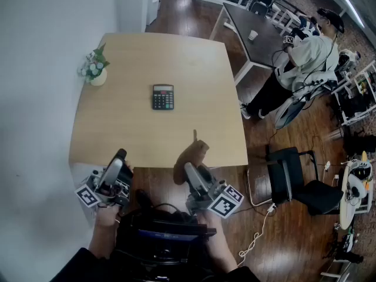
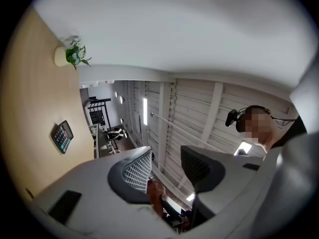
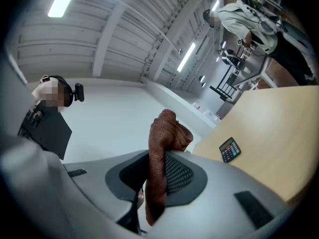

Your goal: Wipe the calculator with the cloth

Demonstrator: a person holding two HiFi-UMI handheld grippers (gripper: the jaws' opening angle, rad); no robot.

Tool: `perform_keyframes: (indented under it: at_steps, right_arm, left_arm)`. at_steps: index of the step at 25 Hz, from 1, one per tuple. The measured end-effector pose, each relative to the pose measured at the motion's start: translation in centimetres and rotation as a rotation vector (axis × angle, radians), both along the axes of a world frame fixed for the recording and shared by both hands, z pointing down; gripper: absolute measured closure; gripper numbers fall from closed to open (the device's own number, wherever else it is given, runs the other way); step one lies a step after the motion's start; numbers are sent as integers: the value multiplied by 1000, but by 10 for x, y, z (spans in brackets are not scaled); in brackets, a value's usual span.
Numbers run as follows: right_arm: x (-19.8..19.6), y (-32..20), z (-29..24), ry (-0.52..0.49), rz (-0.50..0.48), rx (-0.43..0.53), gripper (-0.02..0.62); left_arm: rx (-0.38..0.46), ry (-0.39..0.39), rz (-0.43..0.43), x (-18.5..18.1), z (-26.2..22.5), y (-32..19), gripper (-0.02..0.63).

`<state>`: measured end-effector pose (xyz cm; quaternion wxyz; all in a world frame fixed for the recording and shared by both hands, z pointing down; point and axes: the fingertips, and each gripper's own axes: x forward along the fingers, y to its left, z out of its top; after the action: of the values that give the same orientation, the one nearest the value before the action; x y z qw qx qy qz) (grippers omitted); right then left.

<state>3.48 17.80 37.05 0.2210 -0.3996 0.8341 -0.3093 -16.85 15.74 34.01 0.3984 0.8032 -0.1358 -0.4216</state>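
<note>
The right gripper [image 3: 155, 176] is clenched on the cloth [image 3: 167, 128], a rust-brown knitted piece pinched between its two pads. The cloth bunches up past the jaw tips and a tail hangs down behind them. The left gripper [image 2: 167, 168] is released: its jaws stand apart with nothing between them, and only the room's ceiling and far wall show through the gap.

In the head view both grippers are held off the near edge of the surface [image 1: 135, 134], a pale wooden top, the left one by its near-left corner. The bunched cloth reaches just over that edge.

The calculator [image 1: 163, 97] lies flat near the middle of the surface, keys up, well apart from both grippers. It is toward 1 o'clock from the left gripper and toward 11 o'clock from the right one. No gripper or cloth touches it.

At 10 o'clock from the calculator, by the far-left edge, stands a small potted plant [image 1: 94, 68].

Off the surface, toward 2 o'clock, a person [image 1: 305, 54] bends beside a dark table [image 1: 264, 40]. A black chair [image 1: 299, 181] stands at 4 o'clock on the wooden floor [image 1: 258, 128].
</note>
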Motion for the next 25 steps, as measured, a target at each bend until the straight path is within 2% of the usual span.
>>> perform_keyframes:
  at_steps: [7, 12, 18, 23, 25]
  right_arm:
    - [-27, -35, 24, 82, 13, -73, 512]
    - [-30, -61, 38, 162, -8, -98, 512]
    - [-22, -117, 78, 203, -57, -140, 512]
    - [-12, -180, 109, 189, -144, -160, 512]
    - [-8, -205, 116, 167, -183, -166, 512]
  left_arm:
    - [-42, -5, -8, -37, 21, -33, 437]
    - [-73, -27, -17, -41, 30, -53, 436]
    - [-160, -180, -28, -23, 59, -80, 437]
    - [-275, -269, -108, -7, 81, -126, 437]
    - [-295, -316, -139, 2, 81, -145, 437]
